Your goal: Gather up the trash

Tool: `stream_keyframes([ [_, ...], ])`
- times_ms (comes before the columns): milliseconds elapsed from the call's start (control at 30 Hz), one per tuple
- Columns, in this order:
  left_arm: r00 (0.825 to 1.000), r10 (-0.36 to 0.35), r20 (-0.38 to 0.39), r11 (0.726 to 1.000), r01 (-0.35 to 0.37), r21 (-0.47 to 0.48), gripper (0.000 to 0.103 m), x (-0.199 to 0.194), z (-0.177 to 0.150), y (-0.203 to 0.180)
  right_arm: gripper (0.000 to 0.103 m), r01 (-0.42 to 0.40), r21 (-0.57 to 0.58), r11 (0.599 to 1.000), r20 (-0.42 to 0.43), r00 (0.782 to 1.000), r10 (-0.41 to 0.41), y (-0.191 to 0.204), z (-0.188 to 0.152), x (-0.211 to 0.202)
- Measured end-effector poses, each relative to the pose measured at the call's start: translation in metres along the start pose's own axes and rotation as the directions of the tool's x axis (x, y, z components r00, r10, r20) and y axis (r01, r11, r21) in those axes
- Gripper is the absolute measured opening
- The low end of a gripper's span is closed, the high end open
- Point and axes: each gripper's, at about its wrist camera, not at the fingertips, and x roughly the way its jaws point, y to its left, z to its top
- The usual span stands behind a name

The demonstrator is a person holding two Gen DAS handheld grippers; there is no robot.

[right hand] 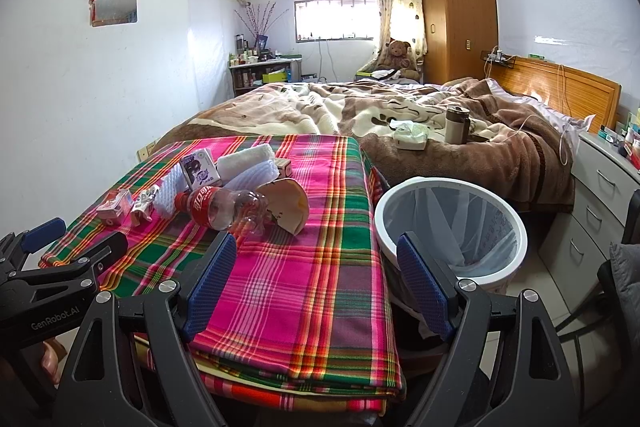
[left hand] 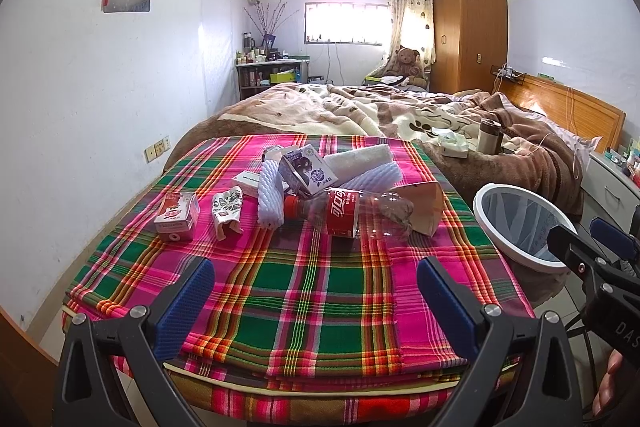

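Nothing looks picked up yet. All the trash sits in a heap on the far part of the table [left hand: 304, 279], which has a bright plaid cloth over it.

In the heap there is a squashed clear cola bottle [left hand: 352, 213] with a red cap, lying on its side. Just right of it, touching it, is a torn brown paper bag [left hand: 424, 205]. Behind the bottle stands a small purple carton [left hand: 306, 173]. There are white foam nets [left hand: 270, 197] and a rolled white cloth [left hand: 360, 157] too. On the left, a little apart from the heap, are a red and white milk box [left hand: 178, 217] and a crumpled wrapper [left hand: 228, 209].

The trash bin [right hand: 452, 227] is white and round, with a thin bag inside. It stands on the floor just beside the right edge of the table. It looks almost empty, though something small and reddish may lie at the bottom.

The left gripper [left hand: 316, 303] hangs over the near part of the table, and its fingers are wide apart with nothing between them. The right gripper [right hand: 316, 283] is over the near right corner, close to the bin. Its fingers are wide apart too and hold nothing.

So the job is likely just at its start. Every piece on the table is left to go into the bin. The bottle is nearest to both grippers, so it might be a good first thing to take.
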Motion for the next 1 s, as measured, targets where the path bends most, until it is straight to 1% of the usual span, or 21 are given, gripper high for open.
stream_keyframes([
  [533, 1.0, -0.005, 0.001, 1.0, 0.005, -0.001, 0.102, -0.001, 0.002, 0.004, 0.084, 0.001, -0.001, 1.0, 0.001, 1.0, -0.001, 0.002, 0.0, 0.0],
  [833, 1.0, -0.009, -0.009, 1.0, 0.009, -0.001, 0.102, 0.007, 0.003, 0.011, 0.084, 0.002, -0.004, 1.0, -0.007, 1.0, -0.002, 0.002, 0.002, 0.005],
  [933, 1.0, -0.017, -0.018, 1.0, 0.016, -0.007, 0.102, 0.012, 0.003, 0.018, 0.084, -0.006, -0.005, 1.0, -0.013, 1.0, 0.006, 0.003, 0.001, 0.01],
  [1000, 1.0, -0.015, -0.023, 1.0, 0.015, -0.008, 0.102, 0.016, 0.004, 0.024, 0.084, -0.027, -0.002, 1.0, -0.009, 1.0, 0.027, 0.003, 0.002, 0.015],
])
